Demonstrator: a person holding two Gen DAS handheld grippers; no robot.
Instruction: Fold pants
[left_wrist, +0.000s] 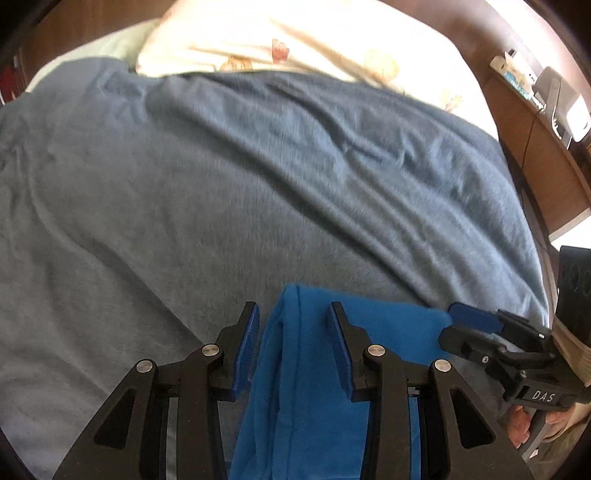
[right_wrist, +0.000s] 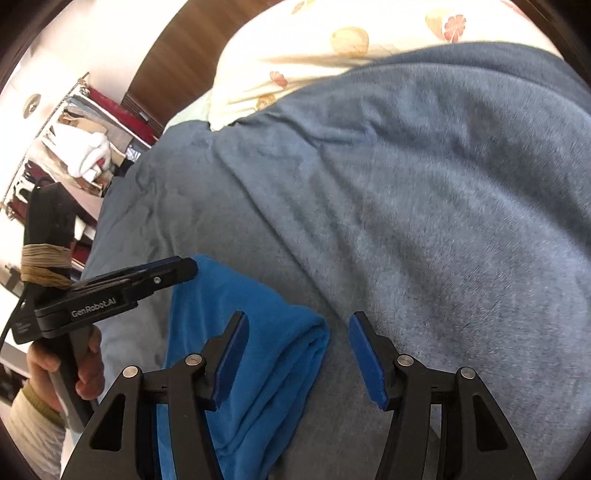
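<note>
Both grippers, left and right, hover with fingers apart over folded pants on the blanket; a pillow lies beyond.

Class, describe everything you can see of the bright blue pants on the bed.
The bright blue pants are soft, knit-looking fabric, folded into a long layered bundle with a rounded far end and lengthwise creases. They lie flat on the grey-blue blanket. In the left wrist view they run between the left gripper pads, which do not press them. The right gripper stands open over their far edge. Their near end is hidden.
</note>
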